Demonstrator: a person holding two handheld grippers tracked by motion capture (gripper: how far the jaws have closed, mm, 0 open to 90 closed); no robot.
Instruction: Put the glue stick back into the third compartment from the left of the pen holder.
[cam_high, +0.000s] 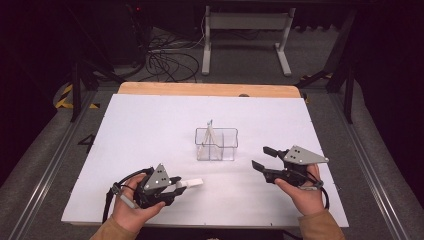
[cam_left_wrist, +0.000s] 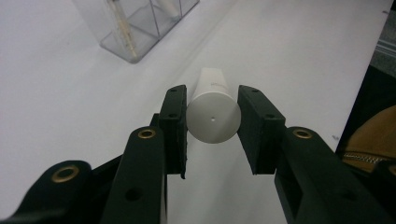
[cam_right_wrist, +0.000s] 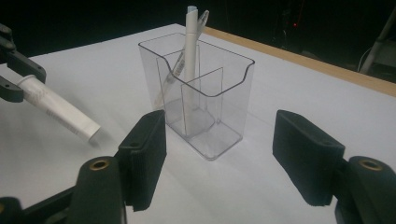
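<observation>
A clear plastic organiser (cam_high: 216, 144) with compartments stands mid-table, with a white pen-like stick (cam_right_wrist: 189, 51) and a thin clear stick leaning in its back compartment. My left gripper (cam_high: 179, 186) at the front left is shut on a white tube (cam_high: 192, 183), its jaws pressing the cap end (cam_left_wrist: 213, 117), and the tube is held just off the white surface. The tube (cam_right_wrist: 60, 110) and the left jaws also appear at the left of the right gripper view. My right gripper (cam_high: 264, 157) hovers at the front right, open and with nothing in it, pointing at the organiser (cam_right_wrist: 201, 98).
The white sheet (cam_high: 150, 125) covers a wooden table whose far edge (cam_high: 210, 90) shows. Beyond it lie floor cables (cam_high: 167, 62) and a white table frame (cam_high: 245, 35). Metal rails run along both sides of the table.
</observation>
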